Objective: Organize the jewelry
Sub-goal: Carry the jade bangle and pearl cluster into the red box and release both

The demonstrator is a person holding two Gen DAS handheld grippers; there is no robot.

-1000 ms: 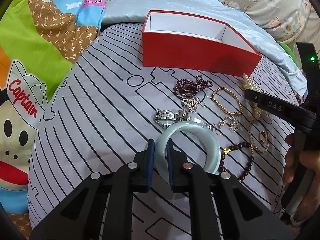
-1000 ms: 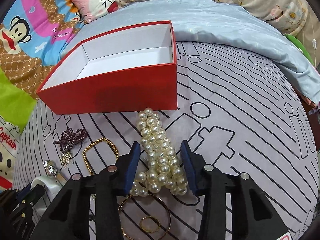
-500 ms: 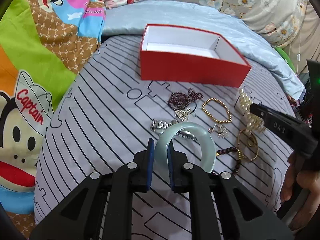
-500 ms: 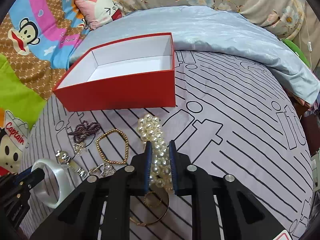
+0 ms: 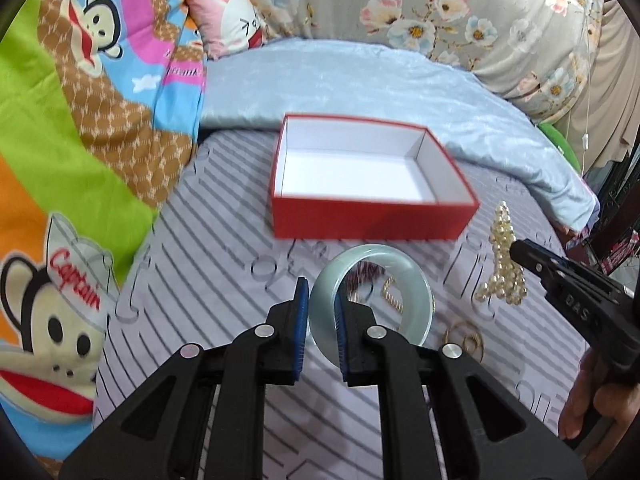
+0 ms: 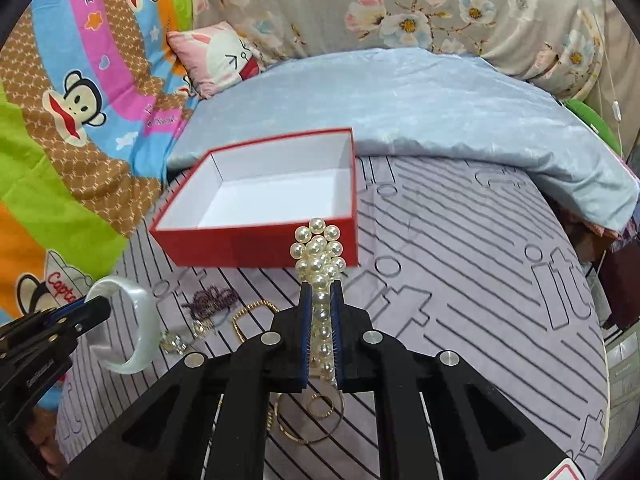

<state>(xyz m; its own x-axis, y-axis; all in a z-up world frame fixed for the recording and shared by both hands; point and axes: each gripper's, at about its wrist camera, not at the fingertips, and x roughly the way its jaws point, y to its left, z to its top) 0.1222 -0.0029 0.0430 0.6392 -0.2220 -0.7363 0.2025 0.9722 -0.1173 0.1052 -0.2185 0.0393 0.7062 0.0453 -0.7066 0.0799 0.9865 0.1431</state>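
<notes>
My left gripper is shut on a pale green jade bangle and holds it above the striped bedspread, short of the open red box. The box inside is white and empty. My right gripper is shut on a bunch of pearl strands, lifted in front of the box's near right corner. The pearls and right gripper also show in the left wrist view. The bangle and left gripper show at the left of the right wrist view.
On the bedspread lie a dark purple bead bracelet, a gold bead bracelet, a silver watch and thin gold hoops. A light blue quilt lies behind the box. Cartoon bedding is at the left.
Both grippers have risen off the bedspread and moved toward the box. The right gripper closed on the pearls and lifted them; the left lifted the bangle.
</notes>
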